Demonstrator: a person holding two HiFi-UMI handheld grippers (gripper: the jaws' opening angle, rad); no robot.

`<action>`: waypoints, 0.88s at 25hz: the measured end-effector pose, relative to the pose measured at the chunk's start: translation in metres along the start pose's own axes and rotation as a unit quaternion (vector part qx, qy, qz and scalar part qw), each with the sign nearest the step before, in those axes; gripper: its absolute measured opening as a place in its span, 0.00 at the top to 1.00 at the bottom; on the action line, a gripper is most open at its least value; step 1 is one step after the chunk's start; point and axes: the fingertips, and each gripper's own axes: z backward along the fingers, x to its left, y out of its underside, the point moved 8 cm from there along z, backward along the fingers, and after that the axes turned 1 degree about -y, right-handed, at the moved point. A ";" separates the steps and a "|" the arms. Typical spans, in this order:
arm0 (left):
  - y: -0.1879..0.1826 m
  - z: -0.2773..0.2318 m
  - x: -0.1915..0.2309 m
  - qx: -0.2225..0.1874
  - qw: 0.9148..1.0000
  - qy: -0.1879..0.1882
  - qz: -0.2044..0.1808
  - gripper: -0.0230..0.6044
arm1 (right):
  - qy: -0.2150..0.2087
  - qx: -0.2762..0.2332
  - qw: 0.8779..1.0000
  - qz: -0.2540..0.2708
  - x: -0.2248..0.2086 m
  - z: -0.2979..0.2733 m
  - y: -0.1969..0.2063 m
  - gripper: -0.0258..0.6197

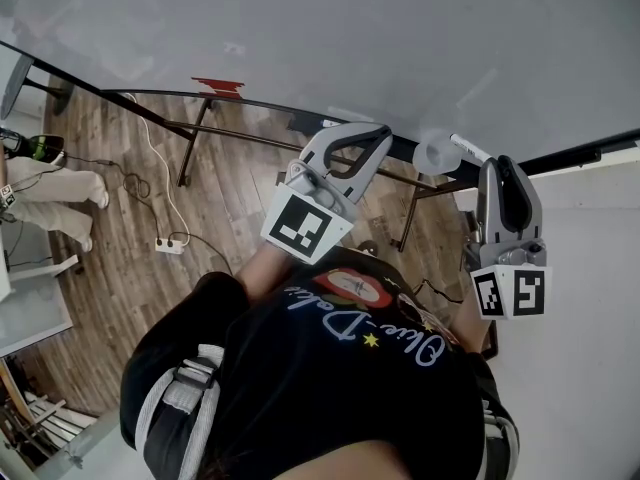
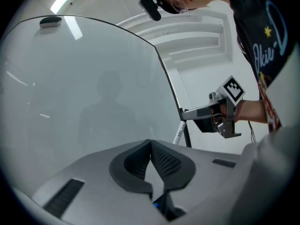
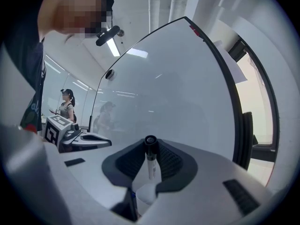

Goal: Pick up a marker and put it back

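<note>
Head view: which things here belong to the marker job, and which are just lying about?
Job in hand:
marker
right gripper, shut on it

Lying about:
power strip on the floor
left gripper, shut, empty

The right tongs hide part of the marker. Its print is too small to read.
</note>
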 end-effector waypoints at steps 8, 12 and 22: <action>0.000 0.001 0.000 0.000 1.000 -0.001 0.002 0.96 | -0.003 0.002 1.000 -0.003 0.000 -0.001 0.001 0.85; 0.001 0.001 0.000 0.000 1.000 -0.002 0.001 0.96 | -0.005 0.002 1.000 -0.006 0.000 -0.002 0.003 0.85; 0.002 0.000 0.001 0.005 1.000 -0.003 0.002 0.96 | -0.006 0.003 1.000 -0.010 -0.002 -0.004 0.005 0.85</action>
